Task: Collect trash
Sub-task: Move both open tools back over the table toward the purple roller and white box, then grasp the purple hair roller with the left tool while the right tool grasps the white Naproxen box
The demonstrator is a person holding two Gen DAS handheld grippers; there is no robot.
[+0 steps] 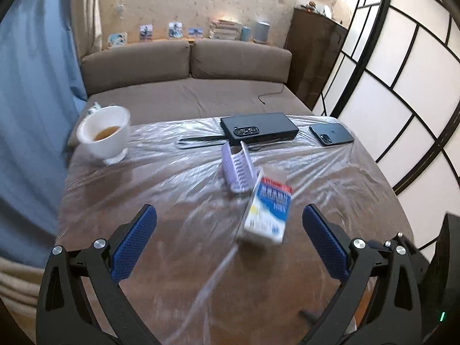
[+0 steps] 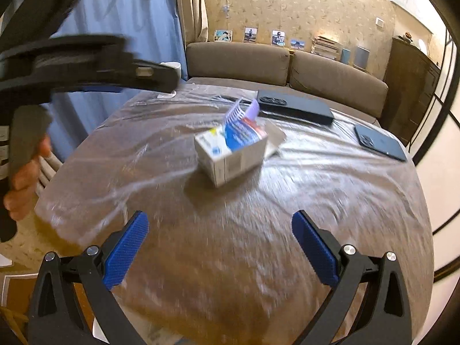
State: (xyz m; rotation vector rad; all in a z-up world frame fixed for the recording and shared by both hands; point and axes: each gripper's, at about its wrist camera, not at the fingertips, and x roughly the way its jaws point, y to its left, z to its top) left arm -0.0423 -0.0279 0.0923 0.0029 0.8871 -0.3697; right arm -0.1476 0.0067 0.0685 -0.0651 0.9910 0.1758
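The small cardboard box lies on the plastic-covered counter just ahead of the left hand-held gripper, nearer its right finger, and ahead of the right hand-held gripper. Both stand wide with nothing between the jaws. The box looks light and crushable (one flap hangs open), so its long flat sides seem best. A lilac comb-like item touches its far end; beyond lie two phones, and far left a cup of liquid.
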